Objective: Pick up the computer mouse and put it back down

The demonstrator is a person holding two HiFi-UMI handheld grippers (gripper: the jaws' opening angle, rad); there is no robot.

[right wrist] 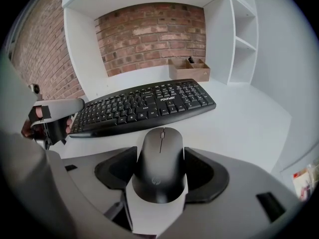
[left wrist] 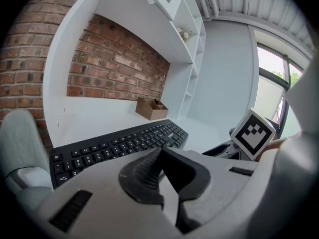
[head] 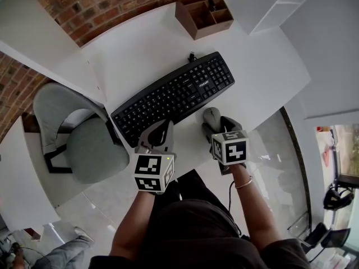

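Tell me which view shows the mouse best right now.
Right gripper view: the mouse sits whole in the right gripper, jaws touching its sides. Head view shows only its front end beyond that gripper. Left gripper view misses it.

A red brick wall (head: 95,4) backs a white corner desk (head: 140,49), and white shelves (right wrist: 244,39) rise at the desk's right end. A small wooden box (head: 205,17) stands near the wall. A grey padded chair (head: 92,147) sits beside the desk. The floor (head: 277,150) is pale and glossy. Daylight comes through a window (left wrist: 271,78) under a ribbed ceiling (left wrist: 234,1).
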